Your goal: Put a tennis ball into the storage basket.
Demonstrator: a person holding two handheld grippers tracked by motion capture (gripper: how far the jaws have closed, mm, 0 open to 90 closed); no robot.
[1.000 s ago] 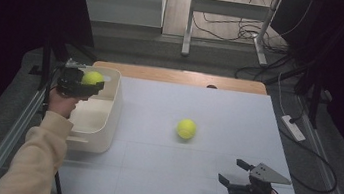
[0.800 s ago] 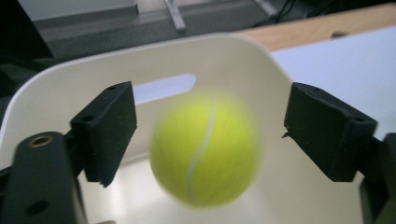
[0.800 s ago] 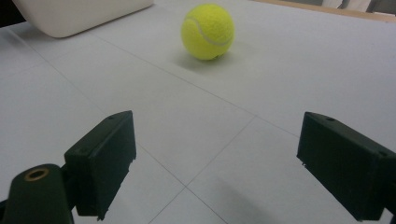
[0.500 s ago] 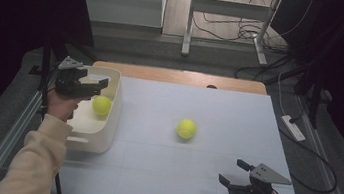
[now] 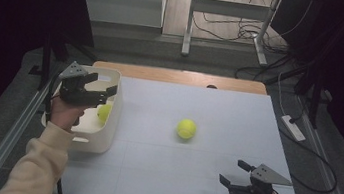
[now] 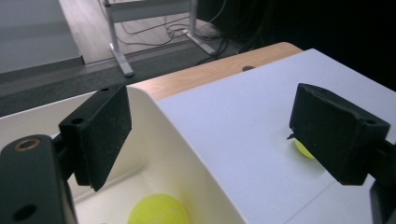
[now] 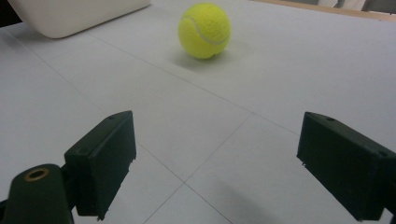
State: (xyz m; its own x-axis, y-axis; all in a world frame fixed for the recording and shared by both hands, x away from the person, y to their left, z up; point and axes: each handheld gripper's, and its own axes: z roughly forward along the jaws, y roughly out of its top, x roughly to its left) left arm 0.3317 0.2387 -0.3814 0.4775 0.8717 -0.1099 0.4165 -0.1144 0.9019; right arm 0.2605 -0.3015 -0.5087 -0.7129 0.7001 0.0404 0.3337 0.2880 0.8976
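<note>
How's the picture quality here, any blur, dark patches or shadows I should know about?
High view: surroundings dark, white table evenly lit, slightly soft. Left gripper view: the near jaws and the ball in the bin look soft. Right gripper view: tennis ball sharp, with a faint shadow beneath it.

- A lab test bay: white surface (image 5: 200,171) on metal rails (image 5: 9,131), ringed by black curtains (image 5: 15,11).
- Loose cables (image 5: 239,30) and a power strip (image 5: 293,128) on bare floor.

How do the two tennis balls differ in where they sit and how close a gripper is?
The ball in the bin lies inside the white bin; the ball on the table rests on the open white surface. The left gripper hangs open above the first; the right gripper, also open, is well away from the second. Both are yellow-green.
</note>
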